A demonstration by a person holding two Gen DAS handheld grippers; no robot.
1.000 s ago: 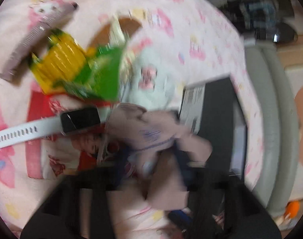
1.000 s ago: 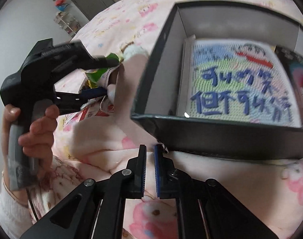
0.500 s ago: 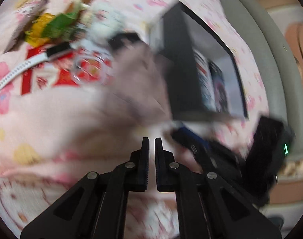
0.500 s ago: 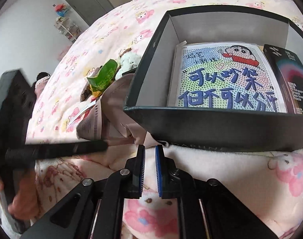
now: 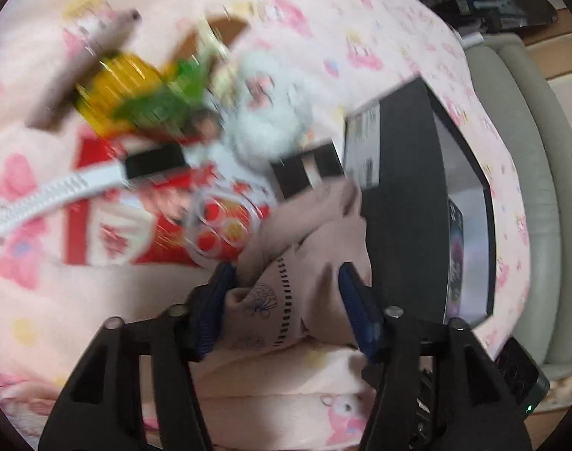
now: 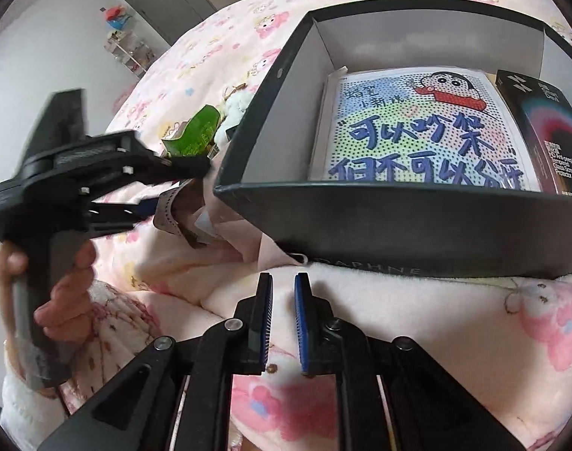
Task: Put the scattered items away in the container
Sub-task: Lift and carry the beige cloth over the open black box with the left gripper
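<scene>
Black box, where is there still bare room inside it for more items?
The black box has bare floor along its left wall, beside the cartoon sheet. The right side is crowded: the dark packet lies against the sheet.

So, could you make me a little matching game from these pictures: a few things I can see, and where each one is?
Things:
1. pink pouch
2. cartoon picture sheet
3. white watch strap
4. right tool

Places:
A. lying flat inside the black box
B. between the fingers of the left tool
C. over the pink blanket, nothing between its fingers
D. across the red packet

Pairs: 1-B, 2-A, 3-D, 4-C
</scene>
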